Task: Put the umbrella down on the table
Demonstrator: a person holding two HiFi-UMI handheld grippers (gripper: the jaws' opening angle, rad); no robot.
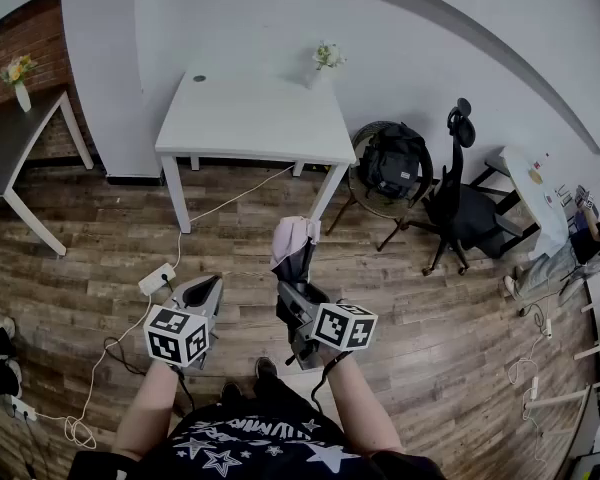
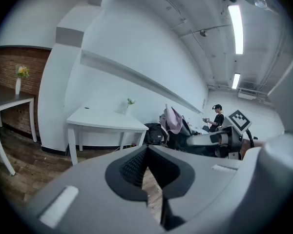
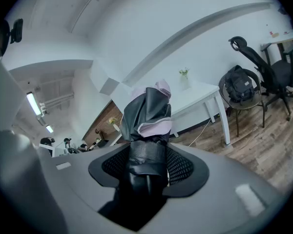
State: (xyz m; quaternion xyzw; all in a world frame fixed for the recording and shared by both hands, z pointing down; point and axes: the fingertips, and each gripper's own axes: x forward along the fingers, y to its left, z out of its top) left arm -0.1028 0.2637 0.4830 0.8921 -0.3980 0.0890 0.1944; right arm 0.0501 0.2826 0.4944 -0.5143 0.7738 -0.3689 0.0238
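Note:
A folded black and pink umbrella (image 1: 294,249) is held over the wooden floor, its pink end pointing at the white table (image 1: 250,118). My right gripper (image 1: 292,300) is shut on its black handle end. In the right gripper view the umbrella (image 3: 147,115) rises from between the two pads (image 3: 185,167), and the table (image 3: 201,93) lies beyond it. My left gripper (image 1: 208,286) hovers to the left of the umbrella, shut and holding nothing. Its own view shows the jaw tips (image 2: 146,151) meeting, with the umbrella (image 2: 174,121) off to the right and the table (image 2: 105,119) ahead.
A small plant (image 1: 327,57) stands on the table's far right corner. A backpack on a round chair (image 1: 392,163) and a black office chair (image 1: 460,203) are to the right. A power strip (image 1: 157,279) with cables lies on the floor; a dark table (image 1: 10,138) is at the left.

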